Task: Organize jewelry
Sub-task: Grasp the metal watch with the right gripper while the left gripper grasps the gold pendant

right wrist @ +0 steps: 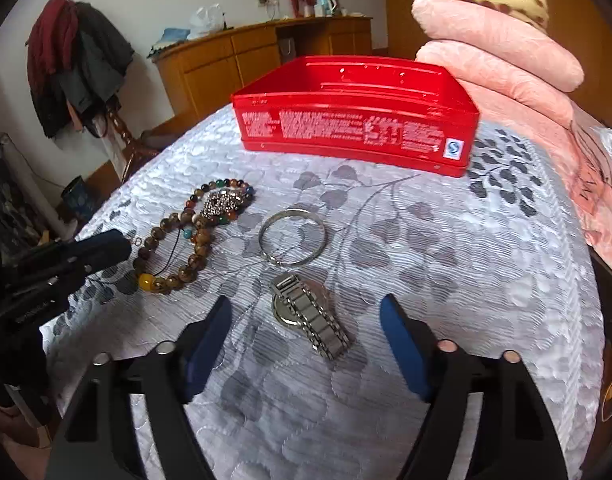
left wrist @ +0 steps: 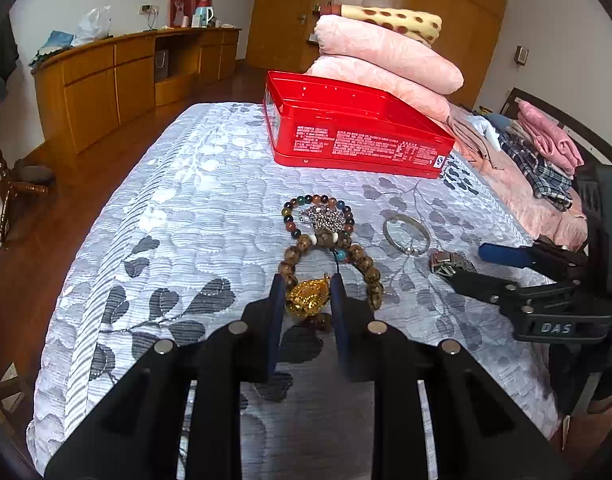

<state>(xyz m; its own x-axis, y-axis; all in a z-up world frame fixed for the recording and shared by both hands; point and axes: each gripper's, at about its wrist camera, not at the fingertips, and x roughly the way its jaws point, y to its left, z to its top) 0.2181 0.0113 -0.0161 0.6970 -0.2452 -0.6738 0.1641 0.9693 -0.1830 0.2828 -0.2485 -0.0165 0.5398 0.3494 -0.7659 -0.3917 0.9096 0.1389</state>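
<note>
My left gripper [left wrist: 307,286] is closed on a gold pendant [left wrist: 308,298] that lies on the bedspread beside a brown bead bracelet [left wrist: 363,268]. A multicoloured bead bracelet [left wrist: 317,216] with a silver chain piece [left wrist: 325,218] lies beyond it. A silver bangle [left wrist: 405,234] and a steel watch [left wrist: 449,264] lie to the right. My right gripper [right wrist: 306,312] is open, its jaws either side of the watch [right wrist: 309,318]. The bangle [right wrist: 293,237] and the bracelets [right wrist: 178,248] lie beyond it. An open red tin box [right wrist: 357,128] stands at the back.
The grey leaf-pattern bedspread [left wrist: 186,200] ends at a drop to the wooden floor on the left. Folded pink quilts [left wrist: 385,60] are stacked behind the tin. Folded clothes [left wrist: 541,152] lie at the right. A wooden sideboard [left wrist: 126,76] lines the far wall.
</note>
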